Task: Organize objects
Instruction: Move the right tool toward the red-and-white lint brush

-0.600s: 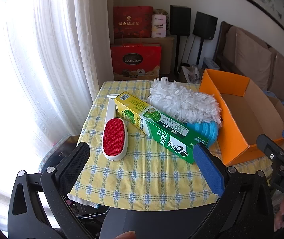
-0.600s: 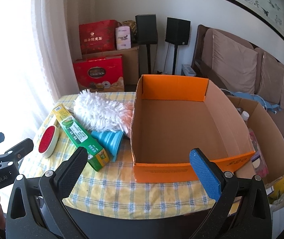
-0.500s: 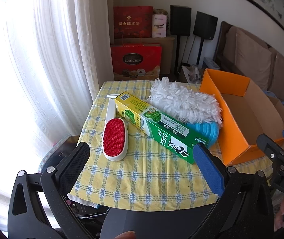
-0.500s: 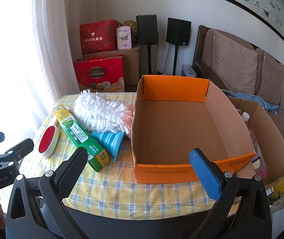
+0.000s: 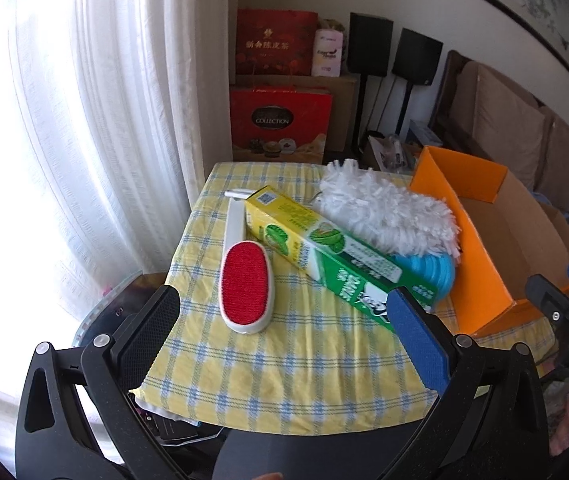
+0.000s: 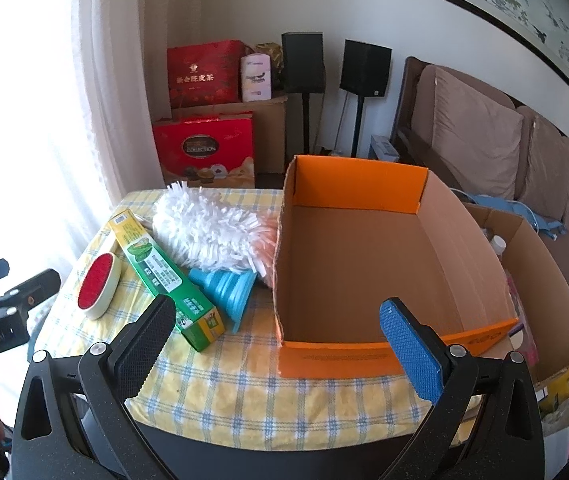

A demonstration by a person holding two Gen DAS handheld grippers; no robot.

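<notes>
Left wrist view: table items ahead, nothing held.
The left gripper (image 5: 284, 336) hangs with jaws wide apart above a yellow checked tablecloth (image 5: 284, 368); a red-faced white lint brush (image 5: 245, 286), a long green toothpaste carton (image 5: 324, 256), a white fluffy duster (image 5: 388, 212) and a blue ribbed funnel (image 5: 428, 268) lie there.

Right wrist view: the box.
The right gripper (image 6: 280, 344), fingers spread and empty, faces an open orange cardboard box (image 6: 356, 188) just beside the duster.

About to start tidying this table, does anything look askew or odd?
Nothing is spilled or broken. The items are just jumbled: the green box lies diagonally, overlapping the white duster and blue funnel. The orange box is empty.
</notes>
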